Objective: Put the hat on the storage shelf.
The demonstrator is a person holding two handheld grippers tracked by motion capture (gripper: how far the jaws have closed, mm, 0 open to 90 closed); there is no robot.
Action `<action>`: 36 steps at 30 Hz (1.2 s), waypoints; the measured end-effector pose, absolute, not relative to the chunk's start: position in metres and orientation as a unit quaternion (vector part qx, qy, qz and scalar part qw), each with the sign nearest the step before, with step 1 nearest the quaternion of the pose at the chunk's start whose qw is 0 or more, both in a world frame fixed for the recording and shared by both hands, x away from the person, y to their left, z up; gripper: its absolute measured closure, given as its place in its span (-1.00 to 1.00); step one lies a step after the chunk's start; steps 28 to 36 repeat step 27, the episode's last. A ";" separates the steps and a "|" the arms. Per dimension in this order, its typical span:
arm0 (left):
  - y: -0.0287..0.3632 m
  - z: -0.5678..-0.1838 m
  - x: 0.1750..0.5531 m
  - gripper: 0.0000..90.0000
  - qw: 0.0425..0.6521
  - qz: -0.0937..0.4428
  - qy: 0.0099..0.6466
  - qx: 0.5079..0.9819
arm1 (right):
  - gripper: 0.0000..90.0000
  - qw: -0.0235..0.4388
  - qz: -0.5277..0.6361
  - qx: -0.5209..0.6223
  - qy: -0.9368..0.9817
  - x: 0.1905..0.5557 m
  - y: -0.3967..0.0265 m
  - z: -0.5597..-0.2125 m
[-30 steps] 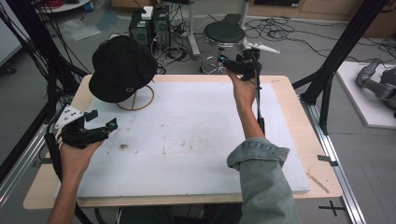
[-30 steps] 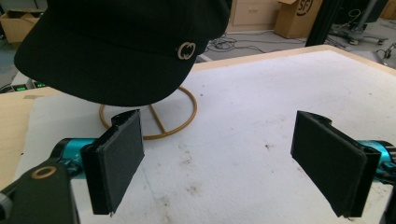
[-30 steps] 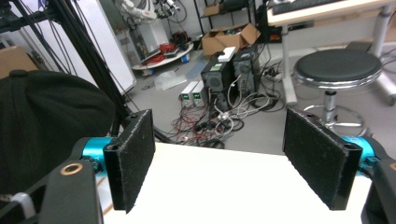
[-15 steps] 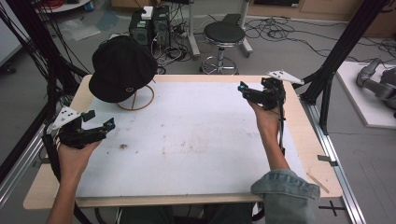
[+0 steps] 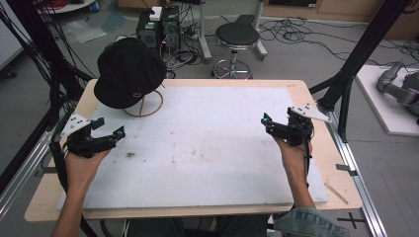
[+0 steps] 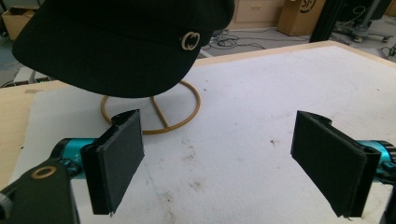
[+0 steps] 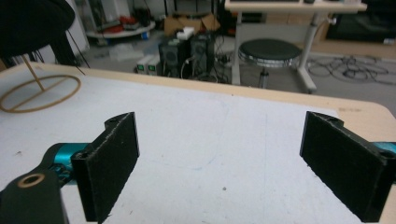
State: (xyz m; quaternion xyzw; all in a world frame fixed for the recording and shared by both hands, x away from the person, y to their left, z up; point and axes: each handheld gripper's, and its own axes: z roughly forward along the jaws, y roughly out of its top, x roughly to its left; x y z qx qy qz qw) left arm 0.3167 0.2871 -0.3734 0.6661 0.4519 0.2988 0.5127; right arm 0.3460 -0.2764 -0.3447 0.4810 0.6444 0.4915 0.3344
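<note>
A black cap (image 5: 129, 74) with a small gold emblem (image 6: 190, 40) rests on a gold wire stand (image 5: 148, 106) at the table's back left. My left gripper (image 5: 109, 127) hovers open at the left edge, its jaws pointing at the cap and stand (image 6: 187, 116), with nothing between the pads (image 6: 119, 158). My right gripper (image 5: 276, 118) is low over the right side of the white mat (image 5: 207, 148), and its jaws have just been opening. They now stand wide apart in the right gripper view (image 7: 219, 163), with nothing between them.
A round black stool (image 5: 237, 37) and computer towers (image 5: 158, 27) stand on the floor behind the table, among loose cables. Black frame posts (image 5: 356, 64) rise at the right and left corners. Bare wood (image 5: 341, 163) rims the mat.
My right hand has swung from the table's far edge to the right side, nearer and lower, and its jaws stand wider. The left hand and the cap have not moved.
</note>
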 end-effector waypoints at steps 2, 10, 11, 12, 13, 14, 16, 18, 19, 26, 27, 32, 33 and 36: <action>0.288 -0.374 0.316 -0.61 0.513 0.299 0.453 0.665 | -0.74 0.330 0.489 0.489 0.643 0.342 -0.278 -0.351; 0.289 -0.377 0.315 -0.61 0.510 0.299 0.455 0.665 | -0.74 0.329 0.494 0.491 0.637 0.335 -0.280 -0.367; 0.289 -0.377 0.315 -0.61 0.510 0.299 0.455 0.666 | -0.74 0.329 0.494 0.491 0.637 0.335 -0.280 -0.367; 0.289 -0.377 0.315 -0.61 0.510 0.299 0.455 0.666 | -0.74 0.328 0.492 0.492 0.639 0.335 -0.281 -0.367; 0.289 -0.377 0.315 -0.61 0.510 0.299 0.455 0.666 | -0.74 0.327 0.493 0.493 0.637 0.334 -0.282 -0.367; 0.289 -0.377 0.315 -0.61 0.510 0.299 0.455 0.666 | -0.74 0.327 0.496 0.494 0.635 0.334 -0.283 -0.368; 0.289 -0.377 0.314 -0.61 0.510 0.300 0.454 0.667 | -0.74 0.327 0.495 0.496 0.635 0.333 -0.284 -0.368; 0.288 -0.376 0.314 -0.61 0.511 0.300 0.454 0.666 | -0.74 0.327 0.497 0.496 0.633 0.333 -0.286 -0.369; 0.288 -0.376 0.314 -0.61 0.510 0.301 0.453 0.666 | -0.74 0.327 0.497 0.496 0.632 0.333 -0.286 -0.369; 0.289 -0.376 0.314 -0.61 0.510 0.302 0.454 0.665 | -0.74 0.328 0.498 0.497 0.631 0.332 -0.289 -0.369; 0.289 -0.376 0.314 -0.61 0.510 0.302 0.454 0.666 | -0.74 0.328 0.498 0.497 0.631 0.332 -0.289 -0.369; 0.289 -0.376 0.314 -0.61 0.510 0.302 0.454 0.666 | -0.74 0.328 0.498 0.497 0.631 0.332 -0.289 -0.369; 0.289 -0.376 0.314 -0.61 0.510 0.302 0.454 0.666 | -0.74 0.328 0.498 0.497 0.631 0.332 -0.289 -0.369; 0.289 -0.376 0.314 -0.61 0.510 0.302 0.454 0.666 | -0.74 0.328 0.498 0.497 0.631 0.332 -0.289 -0.369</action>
